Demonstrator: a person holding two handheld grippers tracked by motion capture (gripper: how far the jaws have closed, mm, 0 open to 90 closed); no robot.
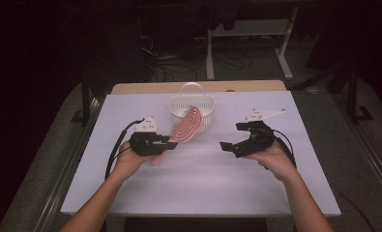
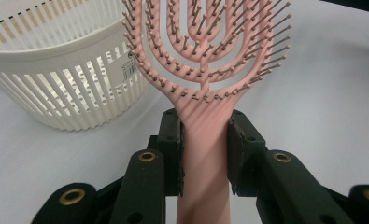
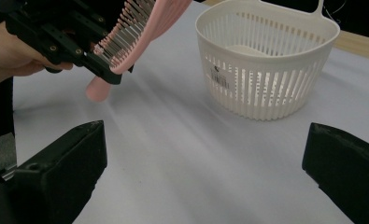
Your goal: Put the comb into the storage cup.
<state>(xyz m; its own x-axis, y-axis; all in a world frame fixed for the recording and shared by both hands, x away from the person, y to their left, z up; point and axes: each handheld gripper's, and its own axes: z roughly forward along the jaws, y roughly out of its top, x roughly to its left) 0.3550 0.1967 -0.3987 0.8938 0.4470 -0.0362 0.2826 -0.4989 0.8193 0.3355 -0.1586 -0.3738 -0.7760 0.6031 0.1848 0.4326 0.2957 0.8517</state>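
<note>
High view shows the white bench (image 1: 198, 183), the largest thing, with both forearms of the person coming in from 6 o'clock. Near its far edge, at about 12 o'clock from the middle of the bench, stands the white slatted basket (image 1: 192, 108), upright, with a thin handle arched over it.

The pink hairbrush (image 1: 186, 125) is lifted off the bench and tilted; its head lies over the near rim of the basket, at about 1 o'clock from the left hand (image 1: 125, 162). I cannot tell if the head touches the rim. In the left gripper view the bristles face the camera and the basket wall is at 10 o'clock from the brush.

The left gripper (image 1: 167, 143) is at 9 o'clock from the bench middle. Its fingers (image 2: 173, 154) are clenched on the brush handle, one pad on each side, just below the head. The free end of the handle sticks out behind the fingers, as the right gripper view shows.

The right gripper (image 1: 229, 137) is at 3 o'clock, well apart from the brush and the basket, held in the right hand (image 1: 275, 157). Its fingers (image 3: 65, 172) are released, wide apart, with nothing between them, and they are above the bare bench.
</note>
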